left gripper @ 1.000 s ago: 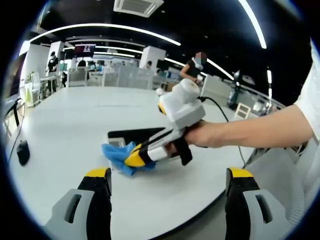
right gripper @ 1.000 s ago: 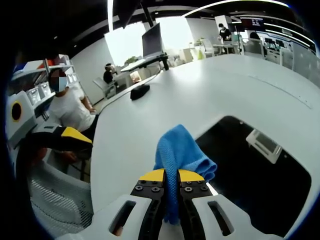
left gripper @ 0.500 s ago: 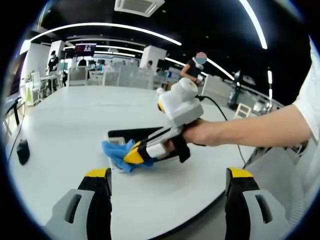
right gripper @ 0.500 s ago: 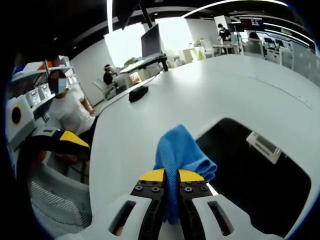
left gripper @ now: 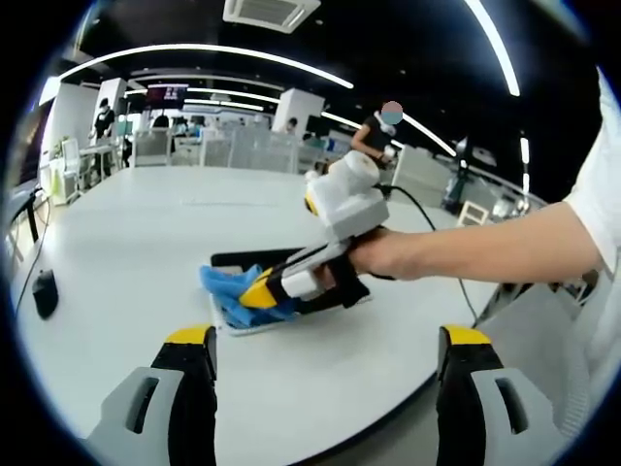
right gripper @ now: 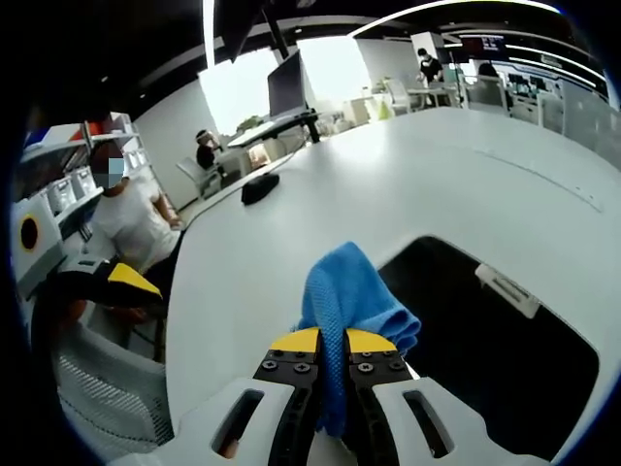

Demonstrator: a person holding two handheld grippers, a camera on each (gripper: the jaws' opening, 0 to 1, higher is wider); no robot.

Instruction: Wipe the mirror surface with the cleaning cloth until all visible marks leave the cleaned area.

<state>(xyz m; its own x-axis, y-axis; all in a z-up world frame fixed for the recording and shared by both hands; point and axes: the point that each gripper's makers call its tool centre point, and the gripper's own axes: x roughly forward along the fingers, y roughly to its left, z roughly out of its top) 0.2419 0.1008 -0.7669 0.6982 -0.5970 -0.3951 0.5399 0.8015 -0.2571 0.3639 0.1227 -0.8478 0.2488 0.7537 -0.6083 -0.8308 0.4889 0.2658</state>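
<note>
Big white table (left gripper: 116, 233) spreads across the left gripper view, and on it, at centre, lies the dark mirror (left gripper: 247, 260), flat. In the right gripper view the mirror (right gripper: 485, 359) is at four o'clock, reflecting the ceiling. The right gripper (left gripper: 254, 293), held in a hand (left gripper: 374, 254), comes in from three o'clock, tips down on the mirror's near corner. Its jaws are clamped tight on the blue cleaning cloth (right gripper: 351, 296), which bunches out at twelve o'clock of the tips, pressed on the mirror's edge. The left gripper (left gripper: 325, 364) hangs at six o'clock, jaws spread wide, nothing between them. A black mouse (left gripper: 45, 294) sits at nine o'clock.
</note>
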